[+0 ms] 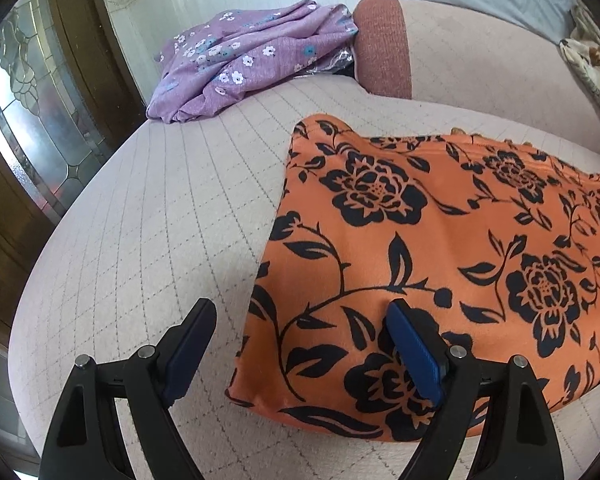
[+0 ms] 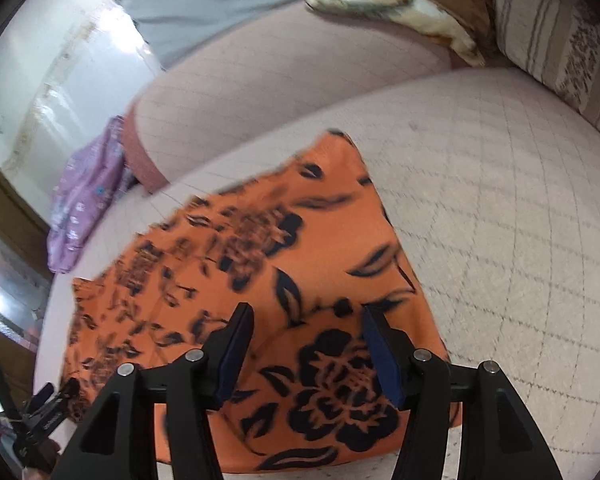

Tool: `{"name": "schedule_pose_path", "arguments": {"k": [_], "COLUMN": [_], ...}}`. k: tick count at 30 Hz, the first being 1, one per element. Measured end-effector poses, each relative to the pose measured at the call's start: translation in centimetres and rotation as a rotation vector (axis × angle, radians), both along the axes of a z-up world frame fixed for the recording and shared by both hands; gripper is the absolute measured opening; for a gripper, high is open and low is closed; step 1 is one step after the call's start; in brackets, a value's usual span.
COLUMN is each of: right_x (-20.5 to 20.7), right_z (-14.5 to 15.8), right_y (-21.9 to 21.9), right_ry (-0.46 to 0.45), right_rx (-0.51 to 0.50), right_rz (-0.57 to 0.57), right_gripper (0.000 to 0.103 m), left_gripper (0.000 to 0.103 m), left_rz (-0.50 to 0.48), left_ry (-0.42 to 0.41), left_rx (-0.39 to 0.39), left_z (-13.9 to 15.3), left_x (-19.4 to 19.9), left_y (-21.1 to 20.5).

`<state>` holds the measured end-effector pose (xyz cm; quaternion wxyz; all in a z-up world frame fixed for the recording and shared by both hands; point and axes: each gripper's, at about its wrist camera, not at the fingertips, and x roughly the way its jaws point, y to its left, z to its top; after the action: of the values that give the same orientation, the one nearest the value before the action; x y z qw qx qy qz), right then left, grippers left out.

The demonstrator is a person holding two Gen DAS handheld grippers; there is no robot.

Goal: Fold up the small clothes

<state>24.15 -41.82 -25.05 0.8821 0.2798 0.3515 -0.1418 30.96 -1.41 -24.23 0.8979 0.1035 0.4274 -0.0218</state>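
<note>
An orange garment with black flowers (image 1: 440, 248) lies flat and folded on the pale quilted sofa seat (image 1: 160, 220). It also shows in the right wrist view (image 2: 260, 280), blurred. My left gripper (image 1: 300, 312) is open and empty, just above the garment's near left corner; its right finger is over the cloth, its left finger over bare seat. My right gripper (image 2: 306, 312) is open and empty above the garment's near right part. The left gripper (image 2: 46, 404) shows small at the lower left of the right wrist view.
A crumpled purple flowered garment (image 1: 244, 60) lies at the seat's far left, also in the right wrist view (image 2: 84, 196). A pink bolster (image 1: 384, 48) and backrest are behind. A cream blanket (image 2: 400, 0) and striped cushion (image 2: 560, 28) lie at the far right. A glass door (image 1: 32, 112) stands left.
</note>
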Motion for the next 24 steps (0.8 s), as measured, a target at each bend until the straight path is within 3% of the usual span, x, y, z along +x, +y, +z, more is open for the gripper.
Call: {"name": "schedule_pose_path", "arguments": {"k": [4,7,10,16,19,24], "right_x": [-0.3,0.5,0.8,0.6,2.3,9.0], "right_z": [0.6,-1.2,-1.3,0.8,1.2,1.7], "right_y": [0.2,0.2,1.0,3.7,6.1,12.6], "right_ry": [-0.044,0.038,0.071,-0.023,-0.031,-0.009], "right_rx": [-0.003,0.054,-0.003,0.018,0.044,0.099], "right_rz": [0.008,0.041,0.06,0.165,0.236,0.379], "right_gripper": [0.06,0.055,0.053,0.053,0.053,0.053], "left_gripper": [0.088,0.088,0.088,0.088,0.088,0.088], "left_rz": [0.004,0.007,0.02,0.075,0.077,0.07], "left_ry": [-0.015,0.026,0.032,0.017,0.014,0.029], "left_rx": [-0.014,0.012,-0.012,-0.037,-0.032,-0.045], "left_z": [0.2,-0.8,-0.7,-0.1,-0.1,-0.3], "left_x": [0.3,0.6,0.6,0.3,0.2,0.1], "left_y": [0.0,-0.3,0.0,1.6,2.3,3.2]}}
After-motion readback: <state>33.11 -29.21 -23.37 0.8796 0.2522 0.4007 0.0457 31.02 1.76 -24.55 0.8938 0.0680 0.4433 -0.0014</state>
